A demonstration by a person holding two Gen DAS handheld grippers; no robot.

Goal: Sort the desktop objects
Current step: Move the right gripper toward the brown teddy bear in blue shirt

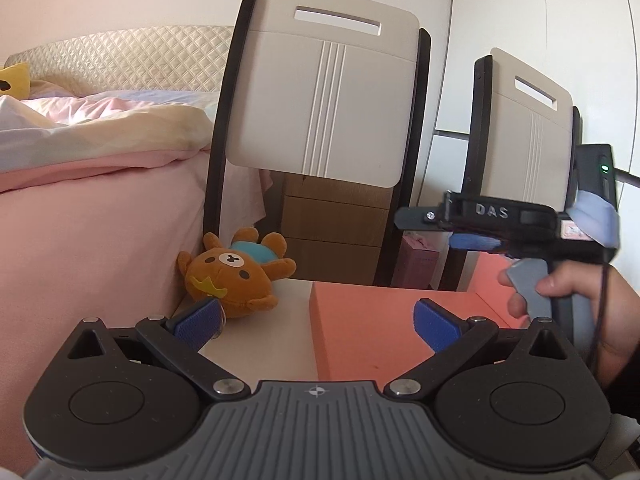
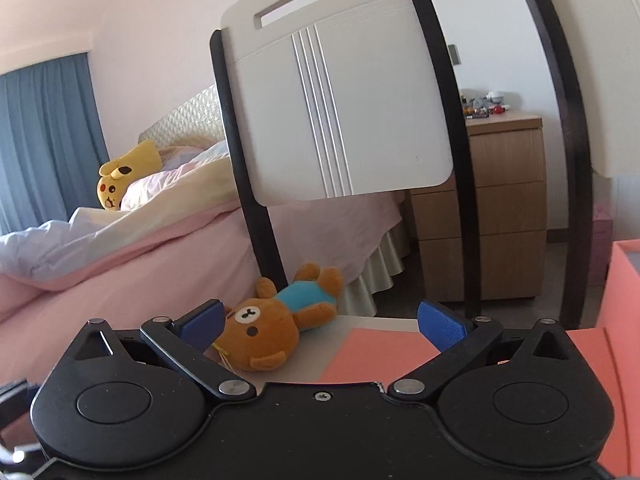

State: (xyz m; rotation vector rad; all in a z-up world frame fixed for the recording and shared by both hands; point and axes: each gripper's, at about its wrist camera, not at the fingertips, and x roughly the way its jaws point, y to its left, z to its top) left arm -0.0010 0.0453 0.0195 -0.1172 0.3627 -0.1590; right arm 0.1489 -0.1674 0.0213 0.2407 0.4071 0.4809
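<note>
Meanwhile, a brown plush bear (image 1: 236,272) in a blue shirt is seen lying on its back on the white desk (image 1: 292,320), at the corner nearest a pink-sheeted bed (image 1: 100,220), its head turned toward the cameras. The left gripper (image 1: 316,326) is held low over the desk with its blue-padded jaws spread wide and nothing between them; its left pad (image 1: 198,322) is lined up just in front of the bear, though contact cannot be made out. The right gripper (image 2: 322,326) is likewise released and empty, its left pad (image 2: 202,326) seen close against the bear's head in its own view. From the left wrist view the right gripper is seen from the side, raised above the desk and held by a hand (image 1: 576,296) on its grey trigger. A coral-pink box (image 1: 380,328) is set on the desk beside the bear. Two white chair backs (image 1: 324,92) are seen behind the desk, and a yellow plush (image 2: 124,176) lies on the bed.
</note>
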